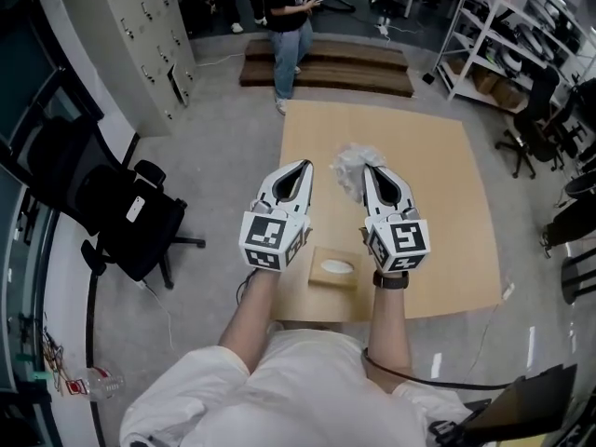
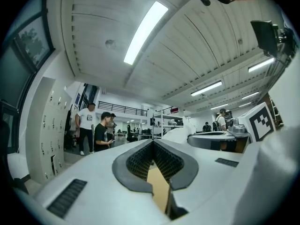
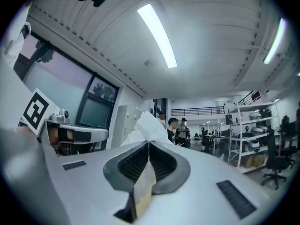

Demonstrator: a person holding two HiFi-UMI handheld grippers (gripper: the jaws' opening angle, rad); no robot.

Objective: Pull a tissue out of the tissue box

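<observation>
Table (image 1: pixel 447 203): pale wood, square, on a grey floor; the box sits near its near edge.
Chair (image 1: pixel 121 217): black, well left of the table.
Person (image 1: pixel 287 26): stands beyond the table's far edge.
Left gripper (image 1: pixel 303 166): level over the table, jaws closed tip to tip with nothing between them.
Right gripper (image 1: pixel 369 169): beside the left one, level, jaws pinched tight on the tissue.
Box (image 1: pixel 332 268): brown card, flat on the table below and between the grippers, oval slot on top.
Tissue (image 1: pixel 349 168): white, crumpled, sticking out past the right jaw tips, clear of the box.
</observation>
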